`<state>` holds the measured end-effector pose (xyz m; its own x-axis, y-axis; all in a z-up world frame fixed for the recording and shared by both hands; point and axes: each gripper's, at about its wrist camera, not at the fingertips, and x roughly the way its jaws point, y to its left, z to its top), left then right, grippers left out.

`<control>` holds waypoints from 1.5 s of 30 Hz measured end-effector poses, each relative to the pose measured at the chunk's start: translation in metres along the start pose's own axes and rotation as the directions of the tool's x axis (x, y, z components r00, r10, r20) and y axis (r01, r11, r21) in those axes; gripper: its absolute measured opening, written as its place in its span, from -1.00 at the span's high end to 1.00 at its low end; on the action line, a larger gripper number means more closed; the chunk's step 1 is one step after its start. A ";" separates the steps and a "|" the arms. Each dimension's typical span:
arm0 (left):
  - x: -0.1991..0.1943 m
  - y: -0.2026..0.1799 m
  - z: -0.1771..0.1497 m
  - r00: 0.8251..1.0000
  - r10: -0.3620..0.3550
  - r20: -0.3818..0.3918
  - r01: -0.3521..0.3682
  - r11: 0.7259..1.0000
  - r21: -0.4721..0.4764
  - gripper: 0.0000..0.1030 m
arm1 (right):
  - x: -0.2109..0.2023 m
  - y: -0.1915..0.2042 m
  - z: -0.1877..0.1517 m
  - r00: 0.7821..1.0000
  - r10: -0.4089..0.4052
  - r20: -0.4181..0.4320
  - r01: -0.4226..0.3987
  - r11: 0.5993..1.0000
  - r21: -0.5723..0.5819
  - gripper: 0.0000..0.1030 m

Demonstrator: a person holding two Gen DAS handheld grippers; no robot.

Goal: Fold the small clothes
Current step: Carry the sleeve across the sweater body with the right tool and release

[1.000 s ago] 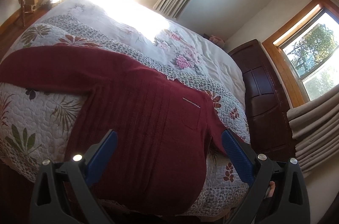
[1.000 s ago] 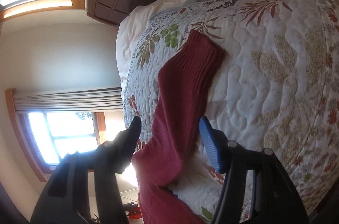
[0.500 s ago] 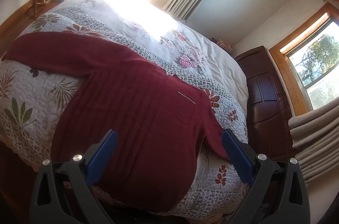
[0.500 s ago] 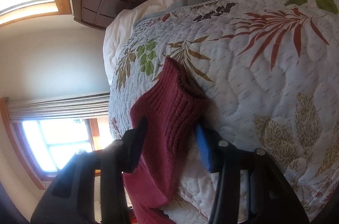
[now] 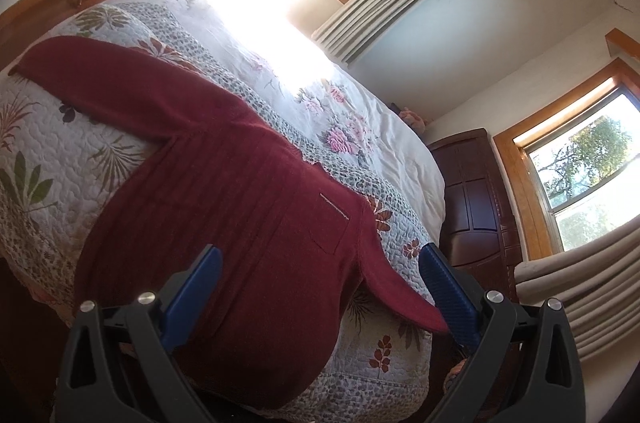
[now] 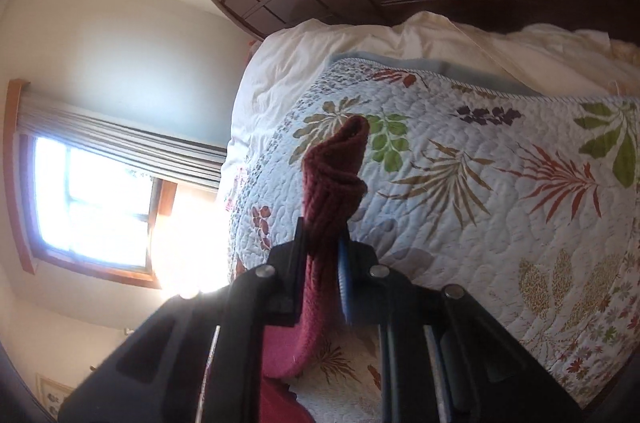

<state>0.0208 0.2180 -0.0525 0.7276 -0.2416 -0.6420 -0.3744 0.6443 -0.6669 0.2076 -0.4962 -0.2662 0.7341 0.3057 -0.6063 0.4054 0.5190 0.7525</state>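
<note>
Pinching the sweater's sleeve (image 6: 334, 183), right tongs (image 6: 324, 243) above quilt (image 6: 480, 183).

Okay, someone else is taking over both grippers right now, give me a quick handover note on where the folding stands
Right gripper: shut on the sweater's cuff, lifted off the quilt.
Left gripper: open, empty, hovering over the sweater's body.
Maroon sweater: spread flat on the bed, other sleeve still stretched out.
Done: one sleeve gripped.
Left: fold both sleeves in, then fold the body.
</note>
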 end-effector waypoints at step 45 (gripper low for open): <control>0.040 0.131 0.127 0.946 -0.322 -0.037 0.321 0.946 -0.031 -0.92 | 0.150 0.389 -0.360 0.950 -0.103 -0.295 -0.145 0.692 -0.707 0.75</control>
<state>0.0742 0.3849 -0.1177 0.7876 -0.4632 -0.4064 -0.1382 0.5099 -0.8491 0.2798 0.0391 -0.1570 0.4947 0.4726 -0.7293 -0.2106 0.8794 0.4270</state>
